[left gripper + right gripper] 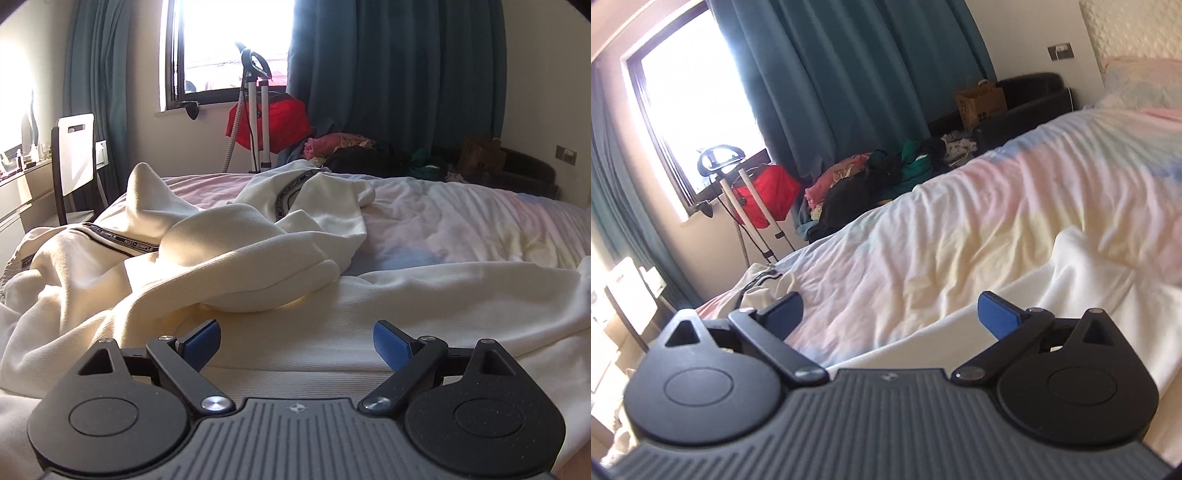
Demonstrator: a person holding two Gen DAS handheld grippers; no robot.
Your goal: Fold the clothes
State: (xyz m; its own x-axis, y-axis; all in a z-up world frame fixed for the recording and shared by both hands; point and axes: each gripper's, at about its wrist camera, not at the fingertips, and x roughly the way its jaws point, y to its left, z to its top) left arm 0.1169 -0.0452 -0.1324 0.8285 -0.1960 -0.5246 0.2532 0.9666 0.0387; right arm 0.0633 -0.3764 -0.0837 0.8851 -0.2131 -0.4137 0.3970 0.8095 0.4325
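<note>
A cream garment (207, 258) with dark lettered trim lies rumpled on the bed, bunched at the left and spreading flat toward the near edge. My left gripper (297, 343) hovers low over its flat near part, jaws wide apart, nothing between the blue pads (391, 341). In the right wrist view the same cream garment (1071, 280) lies at the right and below, with a crumpled piece (761, 284) at the left. My right gripper (890, 314) is open above the bedsheet and holds nothing.
The bed's pastel sheet (461, 229) stretches right. Beyond it are teal curtains (399, 74), a bright window (229, 40), a garment steamer stand (256, 110) with a red bag (284, 118), a clothes pile (871, 173), a paper bag (980, 99) and a white chair (74, 155).
</note>
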